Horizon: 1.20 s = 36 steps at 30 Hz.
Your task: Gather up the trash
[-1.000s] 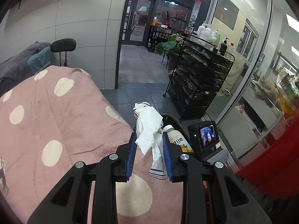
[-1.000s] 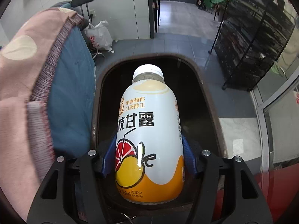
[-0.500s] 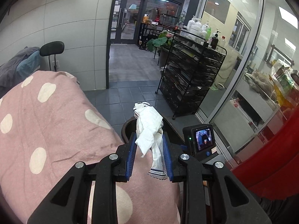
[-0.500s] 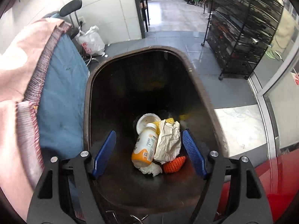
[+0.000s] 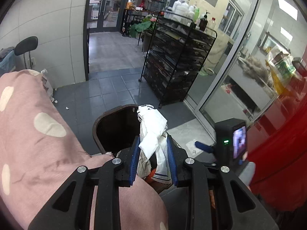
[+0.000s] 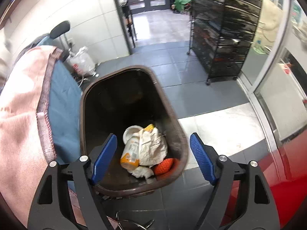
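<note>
While the pink polka-dot blanket (image 5: 38, 134) fills the left of the left wrist view, the left gripper (image 5: 152, 159) is seen with its jaws drawn narrow on a bundle of white crumpled tissue and striped cloth (image 5: 153, 134), which is pinched between the blue pads (image 5: 133, 159) and stands up above them. Just beyond the bundle, the dark brown trash bin (image 5: 99, 120) is seen beside the blanket's edge, on the grey tiled floor (image 5: 115, 84). Further right, a black wire rack (image 5: 178, 61) is set against a glass partition, and the camera body of the other gripper (image 5: 230, 140) is seen near the red surface (image 5: 284, 153) at the right edge. In the right wrist view, the blanket (image 6: 21, 105) and a blue cushion (image 6: 63, 103) beneath it are seen at the left, touching the bin's rim (image 6: 82, 99). The right gripper (image 6: 153, 156) is held above the bin's near end with its jaws spread wide and nothing between them. Inside the bin, a white and orange drink bottle (image 6: 130, 151) is lying on its side, with a white cup (image 6: 131, 132) behind it, crumpled paper (image 6: 152, 147) touching its right side, a tissue wad (image 6: 142, 172) in front, and an orange mesh piece (image 6: 165, 165) at the right.
</note>
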{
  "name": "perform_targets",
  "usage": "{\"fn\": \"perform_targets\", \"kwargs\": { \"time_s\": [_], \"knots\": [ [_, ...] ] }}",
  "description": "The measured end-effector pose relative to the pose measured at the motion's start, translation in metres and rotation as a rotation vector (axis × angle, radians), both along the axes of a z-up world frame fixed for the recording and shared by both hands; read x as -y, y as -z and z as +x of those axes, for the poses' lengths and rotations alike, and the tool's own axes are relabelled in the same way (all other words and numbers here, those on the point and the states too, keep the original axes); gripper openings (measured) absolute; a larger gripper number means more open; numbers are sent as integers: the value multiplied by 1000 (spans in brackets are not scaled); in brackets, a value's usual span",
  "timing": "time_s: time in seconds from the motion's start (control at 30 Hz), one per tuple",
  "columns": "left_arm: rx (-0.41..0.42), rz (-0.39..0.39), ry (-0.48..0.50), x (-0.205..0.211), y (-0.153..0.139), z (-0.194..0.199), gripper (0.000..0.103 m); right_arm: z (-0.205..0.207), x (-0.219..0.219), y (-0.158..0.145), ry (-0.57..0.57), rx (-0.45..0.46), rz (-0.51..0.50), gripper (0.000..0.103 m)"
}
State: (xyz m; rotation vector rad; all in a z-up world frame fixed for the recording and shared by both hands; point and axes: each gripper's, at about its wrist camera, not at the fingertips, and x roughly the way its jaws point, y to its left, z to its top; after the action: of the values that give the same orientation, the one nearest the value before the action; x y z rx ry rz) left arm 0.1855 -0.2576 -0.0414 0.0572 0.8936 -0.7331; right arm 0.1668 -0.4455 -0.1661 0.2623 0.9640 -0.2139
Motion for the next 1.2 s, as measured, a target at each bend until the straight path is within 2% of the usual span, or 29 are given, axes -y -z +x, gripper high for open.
{"fn": "perform_targets", "kwargs": {
  "time_s": [0.2, 0.27, 0.3, 0.37, 0.4, 0.43, 0.53, 0.63, 0.7, 0.77, 0.9, 1.07, 1.2],
  "knots": [
    [-58, 51, 36, 22, 22, 10, 28, -14, 21, -5, 52, 2, -12, 81],
    [-69, 60, 43, 28, 28, 11, 31, -17, 23, -5, 59, -2, -16, 81],
    [-75, 62, 46, 29, 30, 11, 38, -18, 24, -4, 63, -3, -19, 81],
    [-79, 61, 42, 29, 32, 10, 56, -21, 24, -4, 70, -3, -32, 81],
    [-74, 54, 38, 27, 31, 7, 69, -23, 25, -5, 73, -4, -41, 81],
    [-66, 49, 33, 25, 30, 5, 76, -25, 25, -5, 77, -4, -49, 81],
    [-15, 57, 21, 20, 20, -5, 83, -29, 25, -9, 92, 3, -77, 81],
    [96, 67, -12, 6, 5, -24, 95, -34, 20, -18, 97, 32, -98, 81],
    [169, 66, -54, -10, -6, -40, 97, -39, 13, -27, 96, 64, -109, 81],
    [223, 63, -91, -25, -13, -52, 97, -44, 4, -36, 96, 93, -124, 86],
    [336, 73, -224, -63, -24, -82, 97, -63, -24, -65, 66, 202, -119, 88],
    [354, 32, -369, -112, -30, -102, 97, -79, -62, -93, 19, 325, -119, 94],
    [388, 51, -468, -141, -34, -116, 97, -90, -93, -107, -25, 392, -140, 94]
  ]
}}
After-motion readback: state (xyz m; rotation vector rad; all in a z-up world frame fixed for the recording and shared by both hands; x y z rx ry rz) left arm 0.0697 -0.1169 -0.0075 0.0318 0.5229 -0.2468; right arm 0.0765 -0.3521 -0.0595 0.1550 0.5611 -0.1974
